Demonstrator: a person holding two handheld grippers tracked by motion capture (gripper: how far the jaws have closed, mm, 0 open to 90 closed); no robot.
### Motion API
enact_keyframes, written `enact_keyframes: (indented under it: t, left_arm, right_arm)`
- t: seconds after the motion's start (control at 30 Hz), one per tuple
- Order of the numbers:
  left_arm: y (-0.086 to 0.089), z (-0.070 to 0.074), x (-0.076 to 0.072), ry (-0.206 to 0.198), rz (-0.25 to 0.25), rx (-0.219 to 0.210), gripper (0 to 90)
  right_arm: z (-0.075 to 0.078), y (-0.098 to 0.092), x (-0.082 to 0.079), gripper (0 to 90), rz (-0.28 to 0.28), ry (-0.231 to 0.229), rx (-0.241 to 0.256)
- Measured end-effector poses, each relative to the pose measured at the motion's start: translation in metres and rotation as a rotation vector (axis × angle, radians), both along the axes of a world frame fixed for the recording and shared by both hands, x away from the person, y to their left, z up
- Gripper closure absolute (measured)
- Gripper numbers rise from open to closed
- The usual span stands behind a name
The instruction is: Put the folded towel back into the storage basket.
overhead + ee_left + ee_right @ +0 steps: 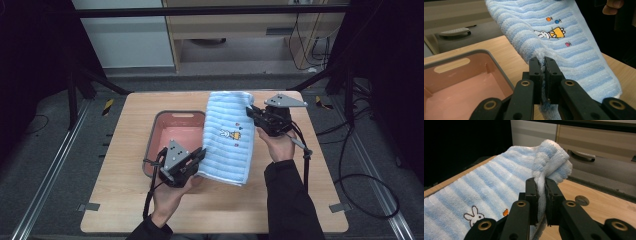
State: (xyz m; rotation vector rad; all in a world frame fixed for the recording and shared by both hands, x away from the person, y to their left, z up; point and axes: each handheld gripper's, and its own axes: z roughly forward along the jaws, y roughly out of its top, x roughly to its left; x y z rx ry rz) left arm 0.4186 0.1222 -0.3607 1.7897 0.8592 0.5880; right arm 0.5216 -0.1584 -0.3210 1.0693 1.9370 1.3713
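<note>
A striped blue towel [227,137] hangs stretched between two hand-held grippers above the worktop [125,205], its left side overlapping the right rim of a pink bin [172,132]. The left gripper [543,65] is clamped on the towel's near edge, jaws pressed together with only a thin bunch of pile between them; the right gripper [541,185] pinches a gathered far corner the same way. Both holds look shallow, so a hard tug or an uneven lift could pull the cloth free of one gripper and let that end drop across the bin or the worktop (the near right corner already sags lowest). The bunched far corner may also unroll and slacken the grip. The towel itself is thick terry, banded pale and deeper blue, embroidered with a small white rabbit [545,35] beside a yellow patch and a few coloured dots.
</note>
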Motion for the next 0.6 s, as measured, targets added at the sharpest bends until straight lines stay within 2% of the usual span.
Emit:
enact_keyframes:
  t: [0.6]
  left_arm:
    - [0.041, 0.011, 0.004, -0.018, 0.061, -0.031, 85.1]
  right_arm:
    - [0.017, 0.049, 0.020, 82.7, 0.063, -0.018, -0.008]
